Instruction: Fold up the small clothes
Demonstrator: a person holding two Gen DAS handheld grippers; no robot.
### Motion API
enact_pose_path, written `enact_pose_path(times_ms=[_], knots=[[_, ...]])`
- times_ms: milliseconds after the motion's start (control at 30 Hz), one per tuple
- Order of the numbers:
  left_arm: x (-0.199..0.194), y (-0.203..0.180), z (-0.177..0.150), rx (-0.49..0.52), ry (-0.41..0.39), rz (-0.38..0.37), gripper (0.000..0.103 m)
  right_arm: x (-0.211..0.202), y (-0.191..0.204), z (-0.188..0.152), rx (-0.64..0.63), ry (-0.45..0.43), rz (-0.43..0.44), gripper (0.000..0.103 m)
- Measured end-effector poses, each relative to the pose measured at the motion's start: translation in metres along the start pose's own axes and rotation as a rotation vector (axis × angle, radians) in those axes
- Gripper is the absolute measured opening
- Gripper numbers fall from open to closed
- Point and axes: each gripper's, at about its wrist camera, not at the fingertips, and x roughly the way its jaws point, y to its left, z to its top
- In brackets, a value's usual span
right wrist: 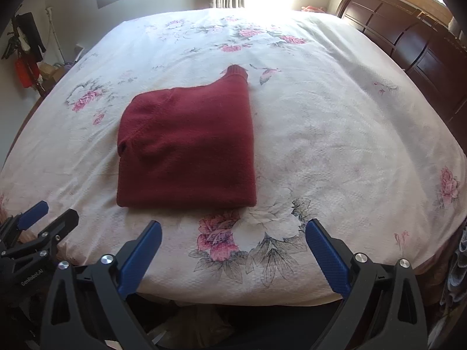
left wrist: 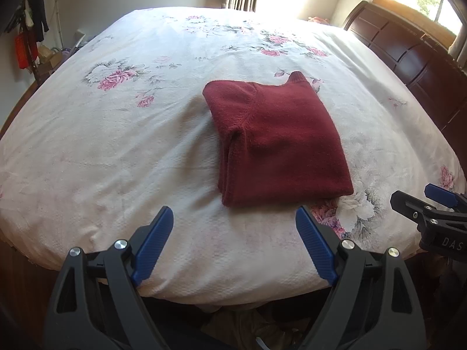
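A dark red sweater (left wrist: 277, 143) (right wrist: 189, 148) lies folded into a thick rectangle on the bed, its ribbed collar poking out at the far corner. My left gripper (left wrist: 235, 213) hovers open just short of the sweater's near edge, nothing between its blue pads. In the right wrist view my right gripper (right wrist: 233, 227) stands open too, a little back from the sweater and to its right. Each gripper shows at the edge of the other's view: the right gripper (left wrist: 420, 195) at the right edge, the left gripper (right wrist: 55, 210) at the left edge.
A white floral bedspread (left wrist: 116, 151) (right wrist: 350, 134) covers the whole bed. A dark wooden headboard (left wrist: 408, 49) (right wrist: 408, 38) runs along the right. Clothes and bags hang at the far left wall (left wrist: 29, 38). Bright windows lie behind the bed.
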Motion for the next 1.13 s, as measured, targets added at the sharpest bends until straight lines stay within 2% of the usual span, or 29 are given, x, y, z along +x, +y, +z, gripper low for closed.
enact_pose_path(times_ms=[300, 667, 867, 1133], knots=[[-0.001, -0.002, 0.002, 0.005, 0.002, -0.005, 0.085, 0.01, -0.005, 0.0, 0.011, 0.022, -0.005, 0.099], [0.001, -0.001, 0.002, 0.004, 0.006, -0.005, 0.085, 0.011, -0.009, 0.0, 0.015, -0.014, -0.05, 0.099], [0.001, 0.0, 0.002, 0.004, 0.007, -0.006, 0.085, 0.014, -0.009, 0.001, 0.007, 0.007, -0.06, 0.099], [0.001, 0.0, 0.002, 0.002, 0.008, -0.005, 0.085, 0.014, -0.011, 0.001, 0.019, 0.017, -0.042, 0.099]])
